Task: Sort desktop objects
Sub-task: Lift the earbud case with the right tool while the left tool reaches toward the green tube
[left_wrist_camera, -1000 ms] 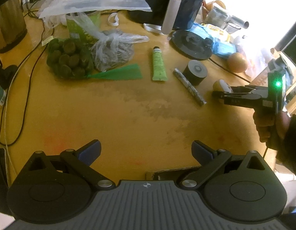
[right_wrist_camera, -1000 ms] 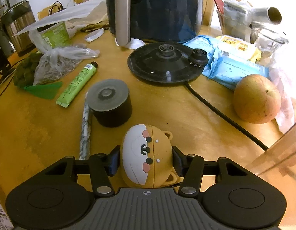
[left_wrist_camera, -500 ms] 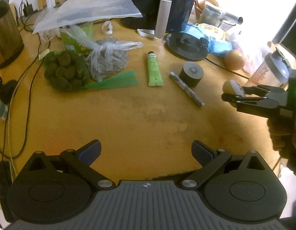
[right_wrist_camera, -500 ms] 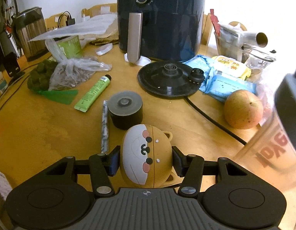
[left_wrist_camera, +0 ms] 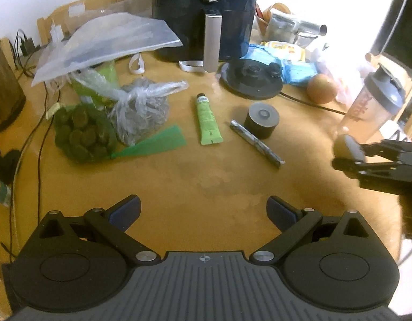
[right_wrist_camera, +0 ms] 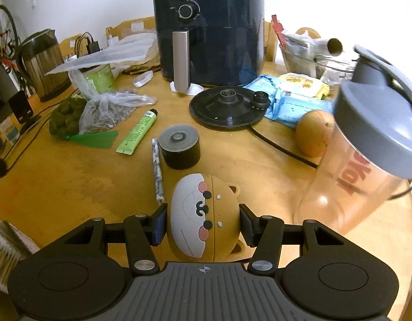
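Observation:
My right gripper (right_wrist_camera: 203, 227) is shut on a brown and white cartoon-bear case (right_wrist_camera: 203, 218) and holds it above the table near the right edge. It also shows in the left wrist view (left_wrist_camera: 349, 148), gripped at the far right. My left gripper (left_wrist_camera: 203, 211) is open and empty over the near part of the wooden table (left_wrist_camera: 179, 182). A green tube (left_wrist_camera: 207, 119), a patterned pen (left_wrist_camera: 255, 143) and a black cylinder (left_wrist_camera: 260, 120) lie in the middle of the table.
A clear shaker bottle (right_wrist_camera: 366, 144) with a grey lid stands close on the right. An apple (right_wrist_camera: 313, 132), a kettle base (right_wrist_camera: 228, 107), blue packets (right_wrist_camera: 294, 101), a dark air fryer (right_wrist_camera: 208, 26) and plastic bags (left_wrist_camera: 109, 112) crowd the back. Cables (left_wrist_camera: 40, 133) run along the left.
My right gripper has lifted the bear case up and back toward the right edge. The shaker bottle has come into view. My left gripper has risen and pulled back, still open.

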